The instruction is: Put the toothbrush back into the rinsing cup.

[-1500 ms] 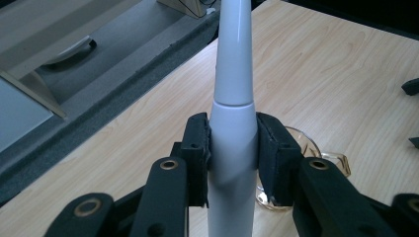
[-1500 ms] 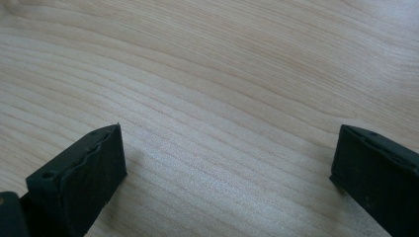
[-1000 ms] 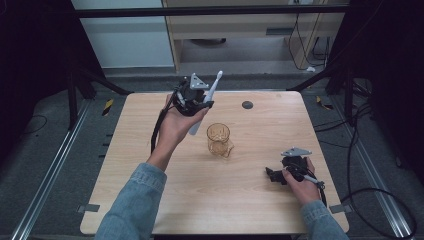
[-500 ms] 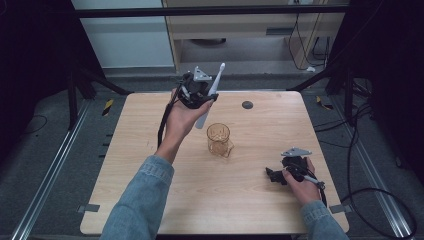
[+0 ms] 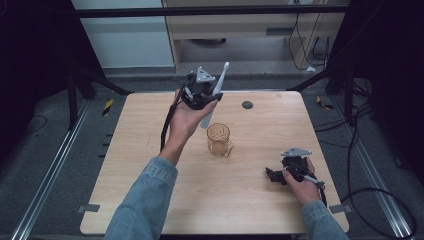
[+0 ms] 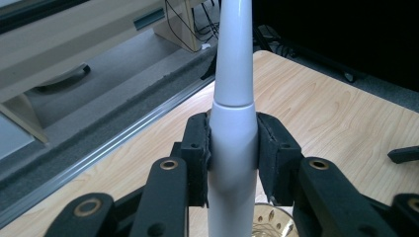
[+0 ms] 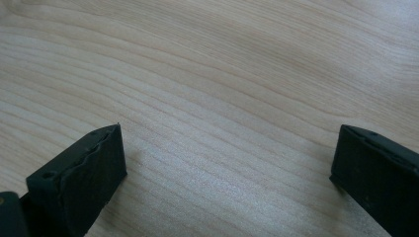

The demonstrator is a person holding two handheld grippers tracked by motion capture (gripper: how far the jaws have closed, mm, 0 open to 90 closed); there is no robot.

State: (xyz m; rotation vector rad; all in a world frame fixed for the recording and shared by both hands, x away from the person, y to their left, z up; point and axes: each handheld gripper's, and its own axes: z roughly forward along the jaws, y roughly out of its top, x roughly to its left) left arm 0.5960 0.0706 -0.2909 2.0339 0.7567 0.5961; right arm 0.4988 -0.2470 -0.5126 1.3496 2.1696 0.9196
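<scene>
Toothbrush [image 5: 216,95] is clamped in left gripper [image 5: 199,92] above the cup [image 5: 219,138], not yet inside; right gripper [image 5: 280,175] rests wide open on the surface [image 5: 150,165]

High view: the light wooden table top [image 5: 150,150] is evenly, moderately lit from above; surroundings at 9 and 3 o'clock fall to near black. Shadows under the hands are soft and faint. Picture slightly grainy, mild softness overall.

Left gripper view: the smooth white plastic tapered handle [image 6: 233,123] carries a pale sheen at 12 o'clock; sharp up close, background at 10 o'clock soft.

Right gripper view: bright, even light; wood grain crisp at centre, black jaws at 7 and 4 o'clock slightly soft, with weak shadows beside them.
</scene>
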